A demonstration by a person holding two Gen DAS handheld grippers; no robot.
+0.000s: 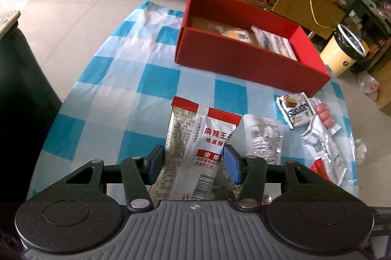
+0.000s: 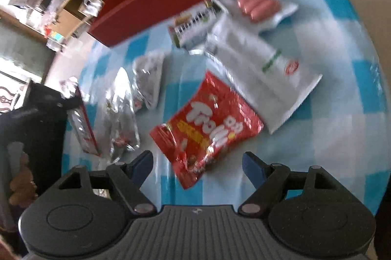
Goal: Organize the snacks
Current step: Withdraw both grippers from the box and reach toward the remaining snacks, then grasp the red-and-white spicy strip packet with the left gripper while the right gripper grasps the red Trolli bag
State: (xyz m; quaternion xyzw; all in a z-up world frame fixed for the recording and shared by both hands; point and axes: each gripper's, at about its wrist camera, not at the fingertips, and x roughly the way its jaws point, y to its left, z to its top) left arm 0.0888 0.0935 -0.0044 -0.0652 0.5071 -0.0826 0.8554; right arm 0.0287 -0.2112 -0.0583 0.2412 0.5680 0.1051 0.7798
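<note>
- Right now your left gripper (image 1: 193, 157) has its jaws pinching the spicy snack packet (image 1: 195, 150); the red box (image 1: 244, 59) sits ahead, to the right.
- Your right gripper (image 2: 198, 165) has its jaws spread, the red candy bag (image 2: 207, 120) lying just ahead between them on the tabletop (image 2: 342, 125).

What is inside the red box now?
The red box holds a yellow-and-white packet and a clear-wrapped pack, toward its right end. Its near wall covers their lower parts and the floor beside them.
</note>
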